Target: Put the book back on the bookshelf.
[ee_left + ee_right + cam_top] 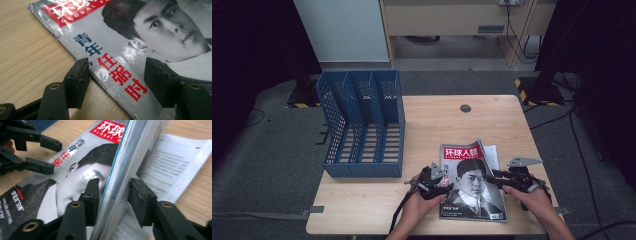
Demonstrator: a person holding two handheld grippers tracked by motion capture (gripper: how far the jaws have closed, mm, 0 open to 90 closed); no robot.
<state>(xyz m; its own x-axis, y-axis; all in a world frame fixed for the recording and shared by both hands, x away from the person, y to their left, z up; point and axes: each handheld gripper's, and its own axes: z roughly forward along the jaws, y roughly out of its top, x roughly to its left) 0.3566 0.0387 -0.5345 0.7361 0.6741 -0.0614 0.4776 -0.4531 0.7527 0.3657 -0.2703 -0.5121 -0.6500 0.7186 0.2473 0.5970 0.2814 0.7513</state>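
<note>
Here, right gripper (111,195) with jaws astride the raised edge of the glossy portrait-cover magazine (471,187), apparently for lifting; left gripper (116,75) open over its spine edge, seemingly steadying it on the pale wooden worktop (437,120); paper sheet (170,162) beneath.

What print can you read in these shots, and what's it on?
"环球人物", white on the red banner: magazine cover, top.
"GLOBAL P…", cut off: the same banner.
"青年任弼时", blue and red: the cover by its spine.
Small cover text and the loose sheet's lines: too blurred.
</note>
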